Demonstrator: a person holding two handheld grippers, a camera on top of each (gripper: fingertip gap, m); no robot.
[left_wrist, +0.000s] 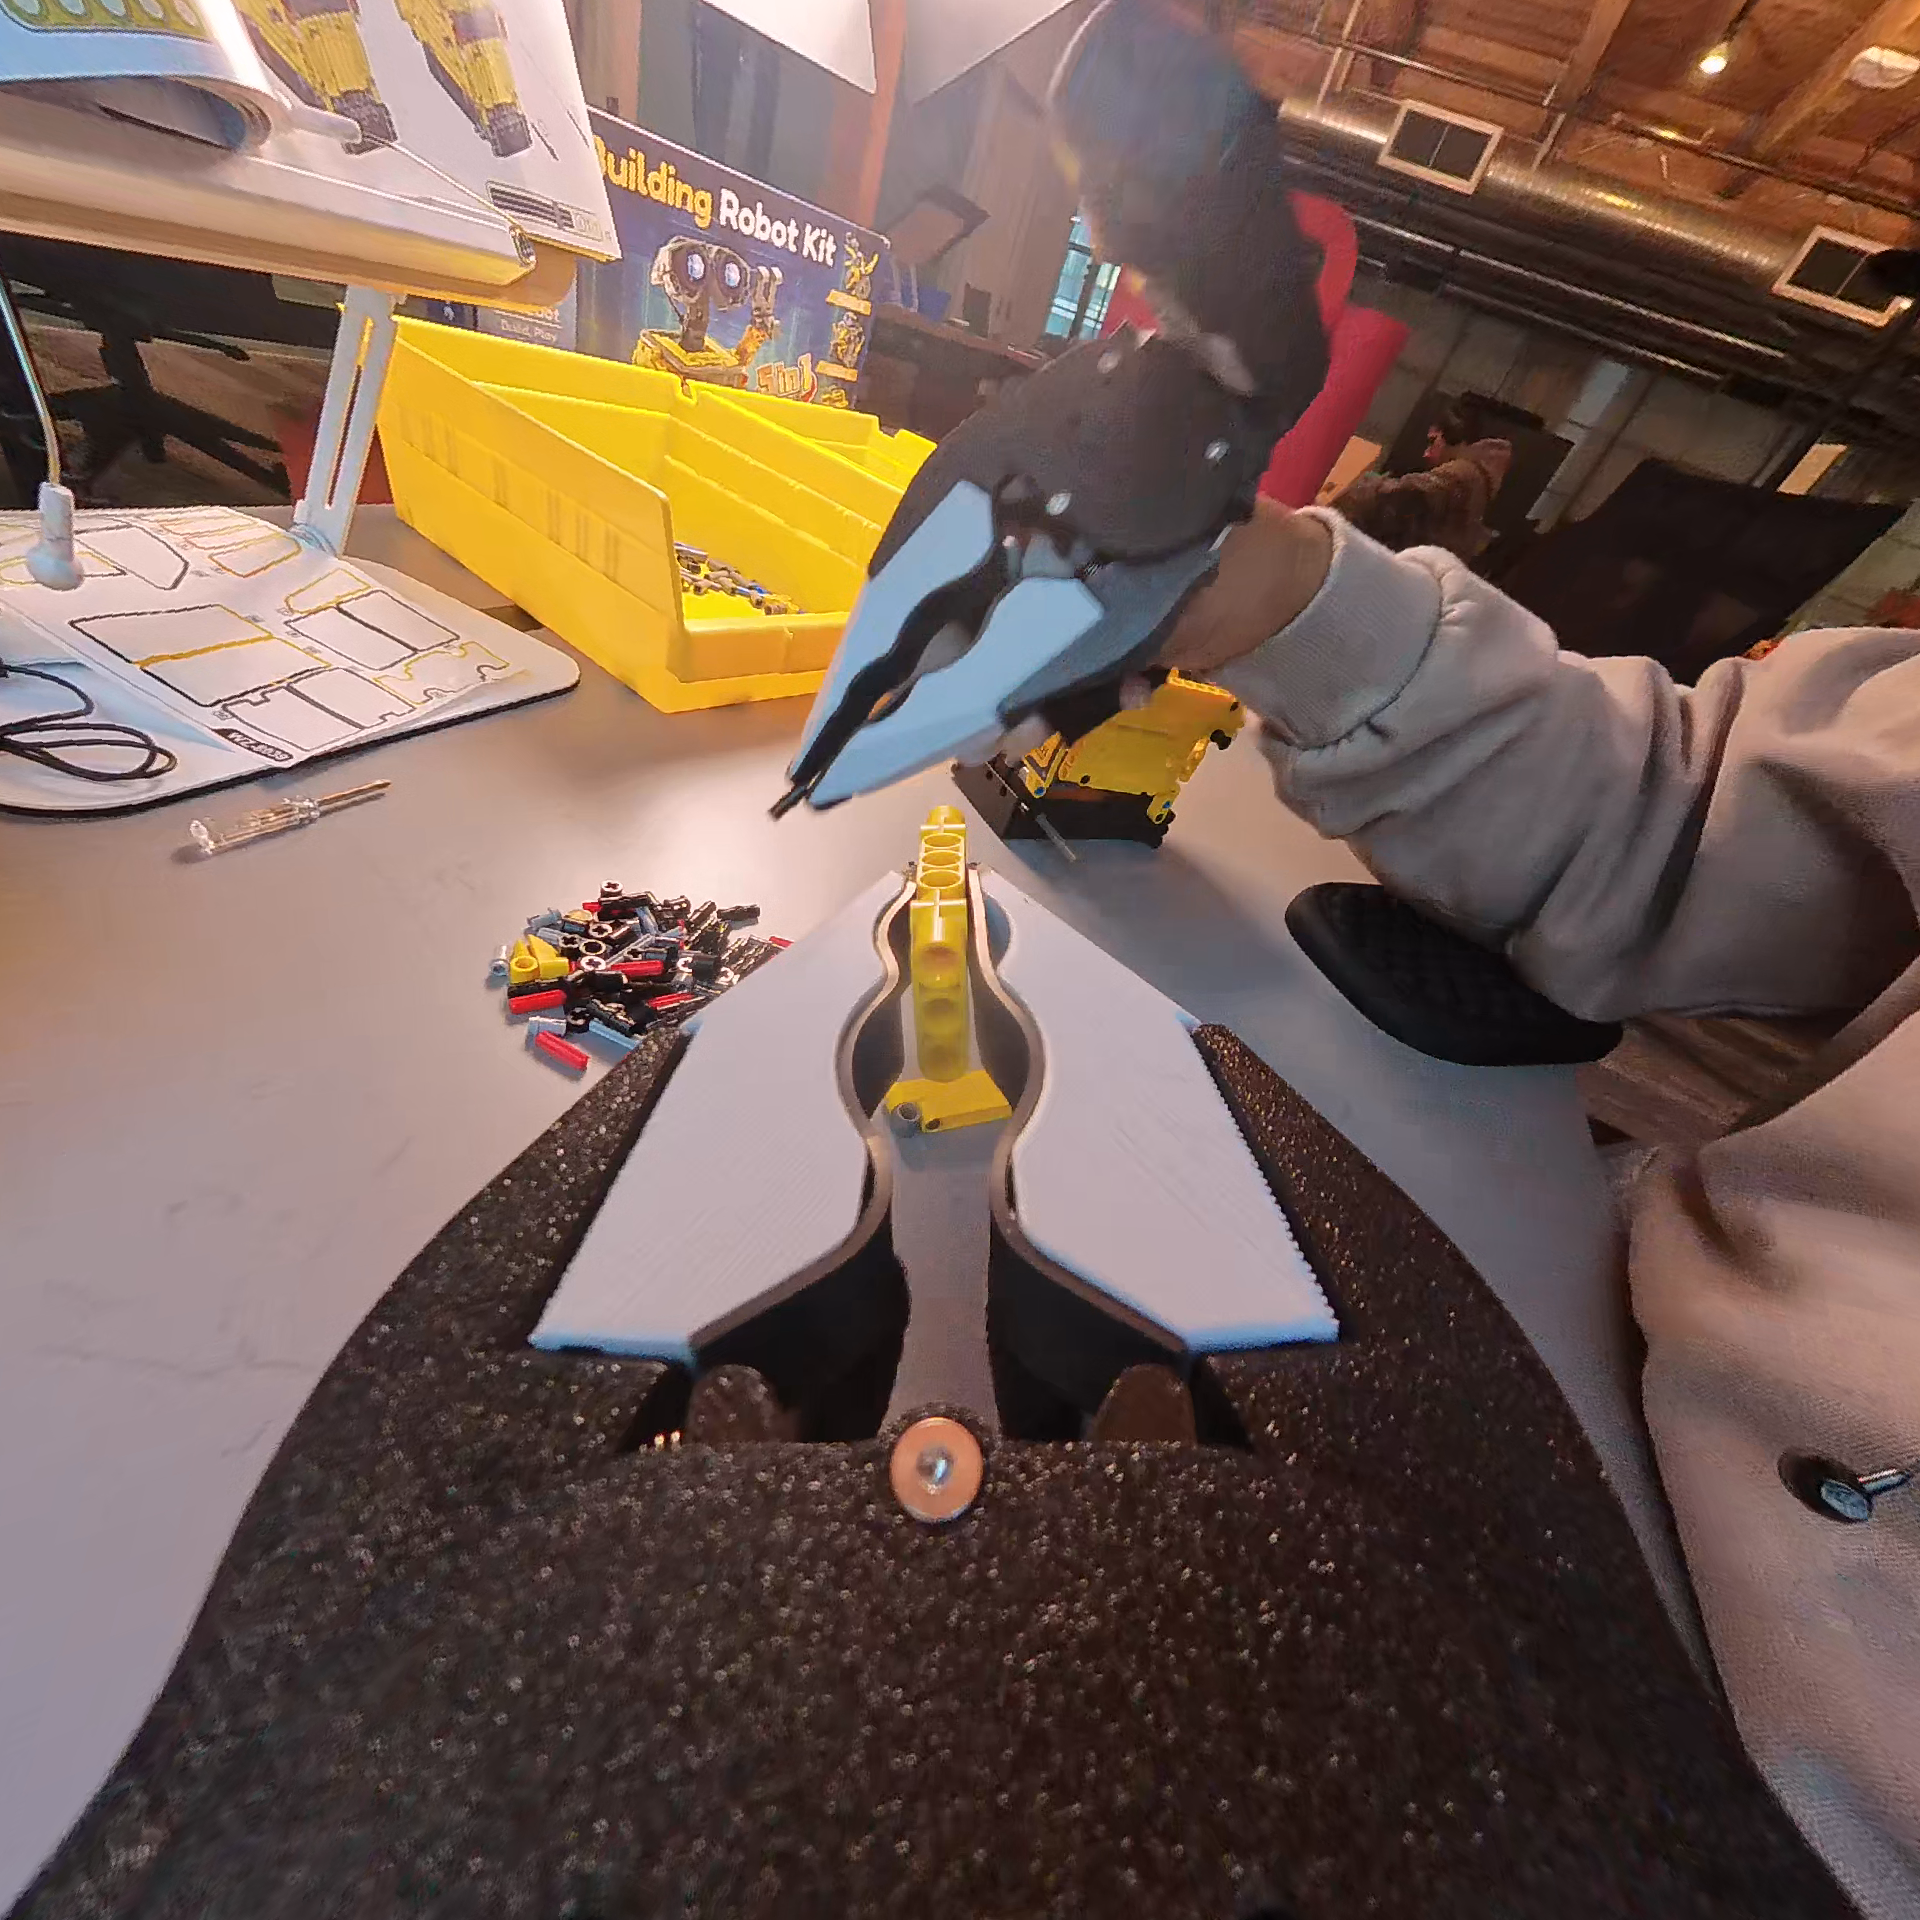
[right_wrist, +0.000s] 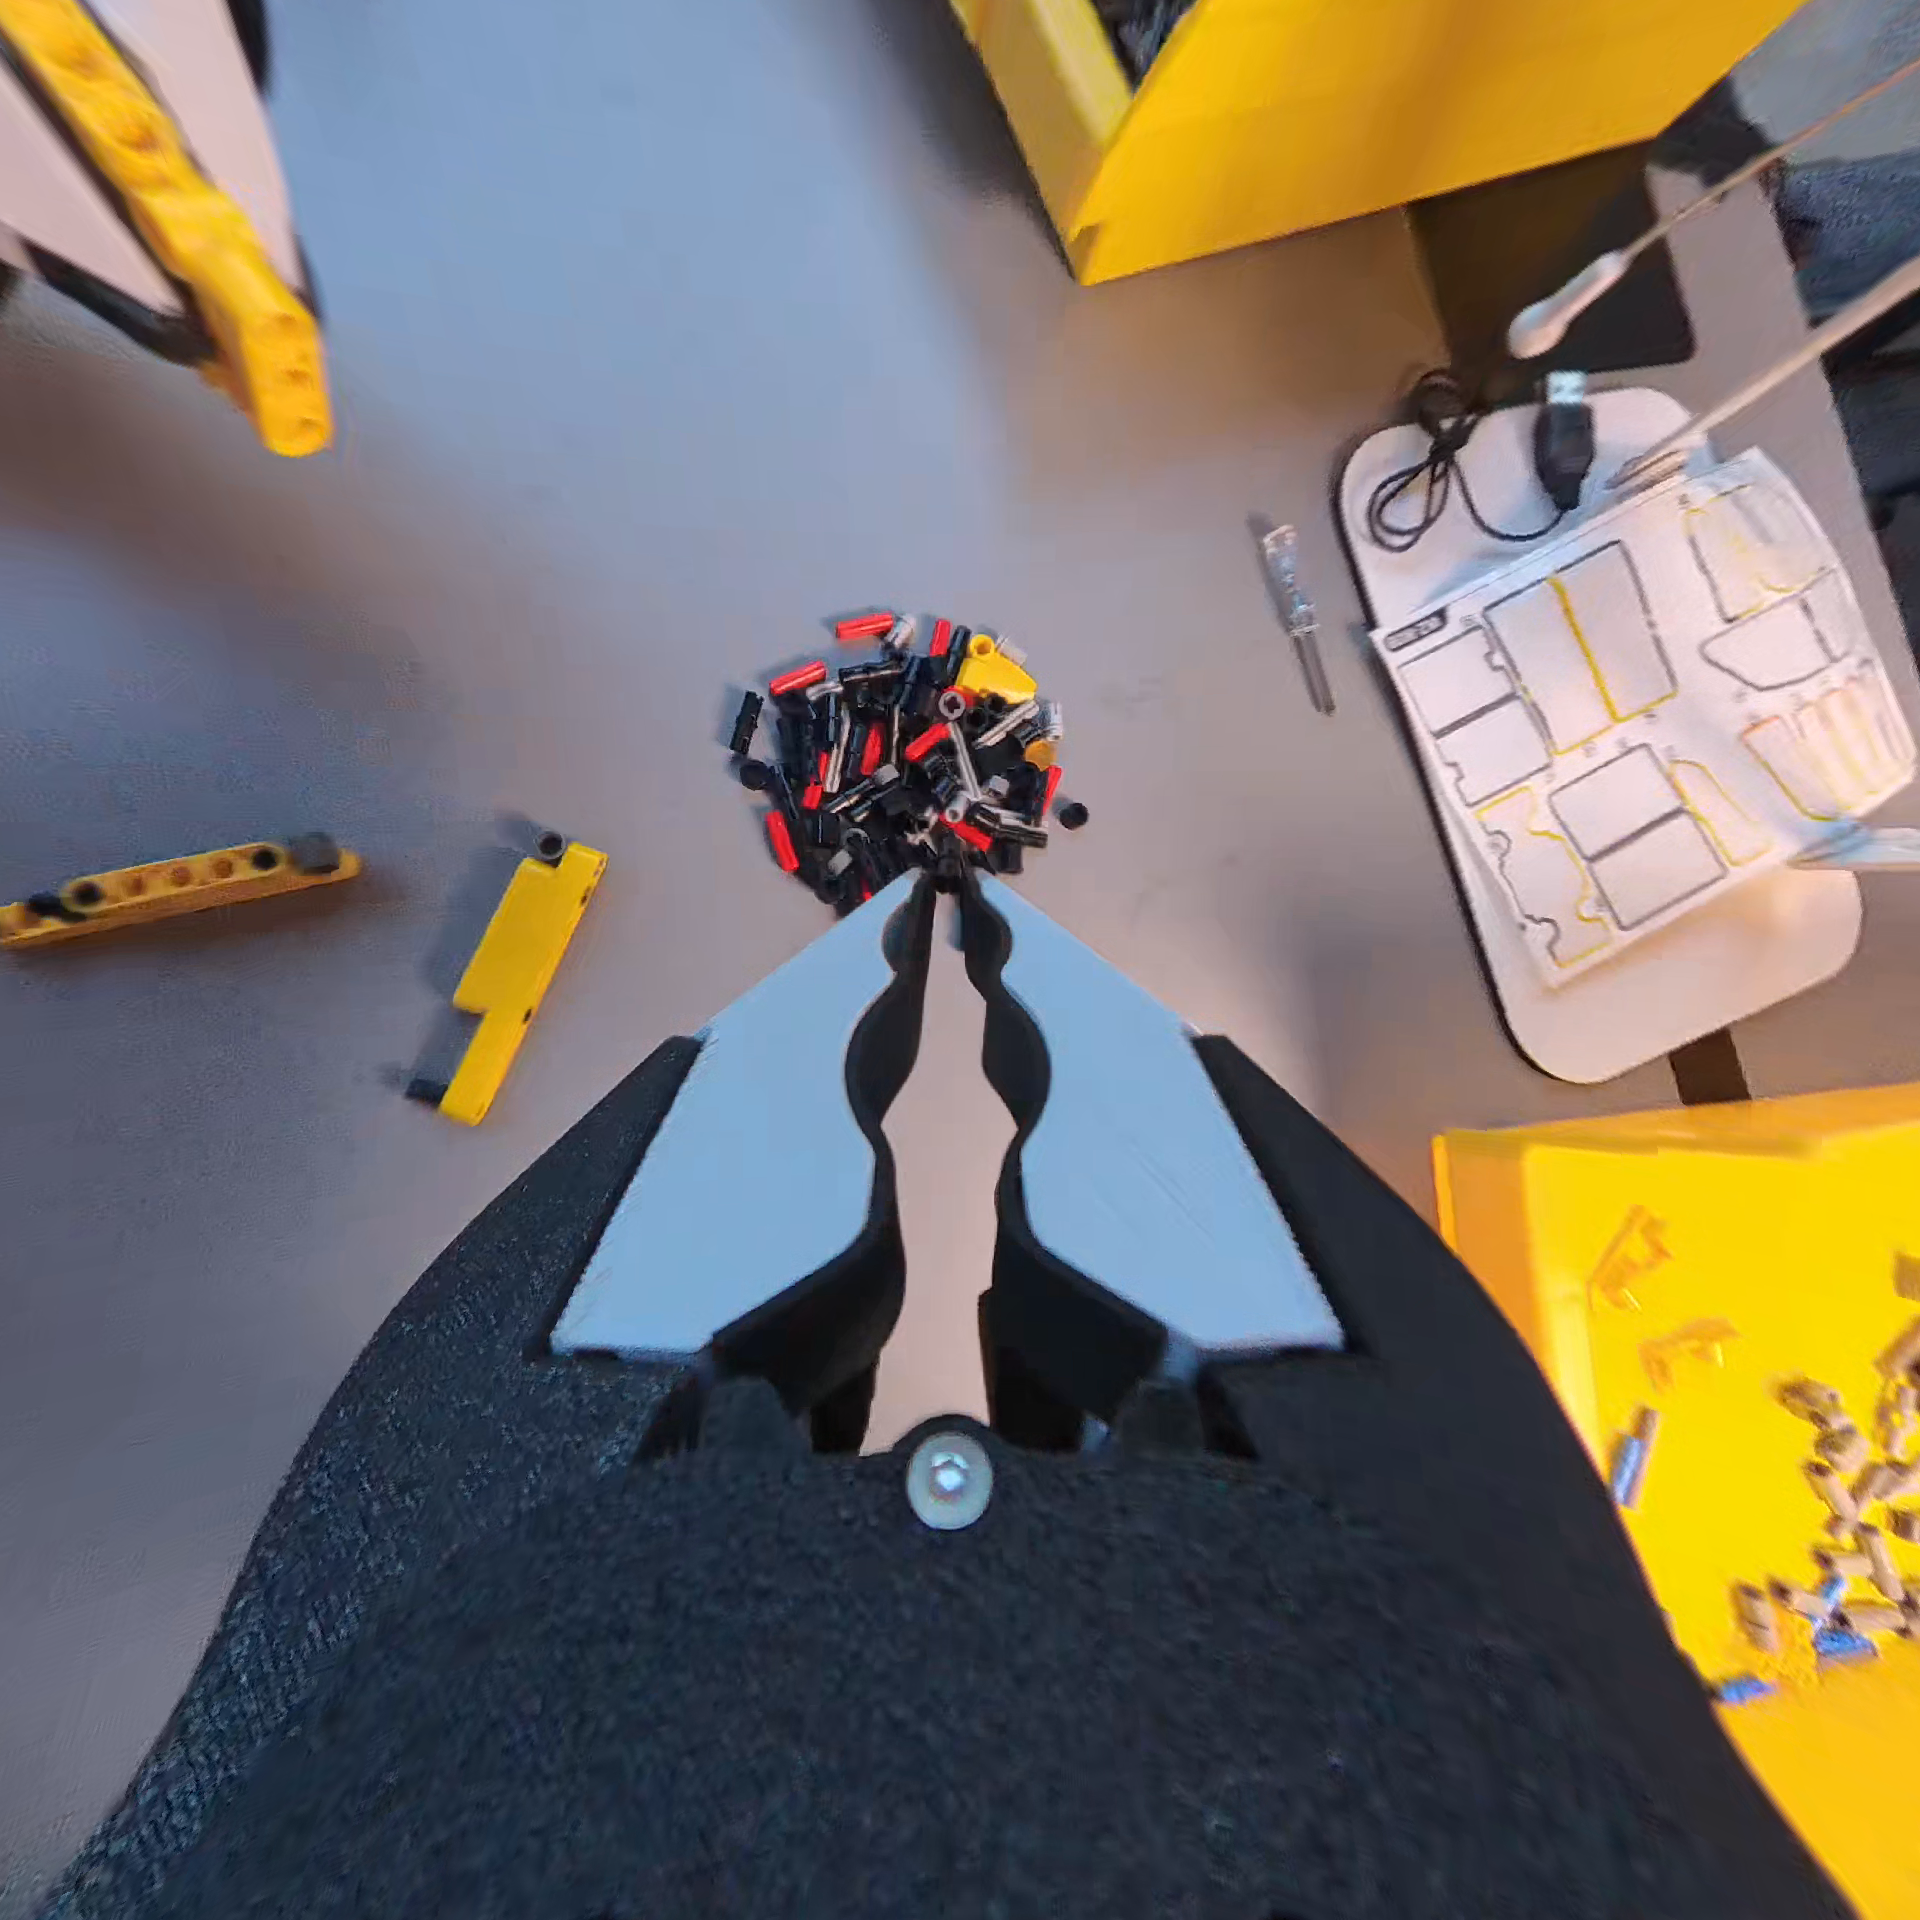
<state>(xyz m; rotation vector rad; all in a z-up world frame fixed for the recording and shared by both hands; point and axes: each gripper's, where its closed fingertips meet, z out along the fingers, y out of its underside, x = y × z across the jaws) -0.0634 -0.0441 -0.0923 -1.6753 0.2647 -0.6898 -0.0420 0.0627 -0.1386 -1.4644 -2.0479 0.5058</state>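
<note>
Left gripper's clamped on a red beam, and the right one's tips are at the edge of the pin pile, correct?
Not quite: the left gripper is clamped on a yellow beam, as the left wrist view shows. The right gripper is at the pin pile edge.

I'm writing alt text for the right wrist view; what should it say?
A handheld gripper, fingertips nearly together, reaches down into a pile of small red, black and grey building pins on a grey table. Two yellow beams lie on the left of the picture; yellow bins and a sticker sheet sit on the right.

Left tool clamping yellow holed beam, right tool tips at small-pin pile
</note>
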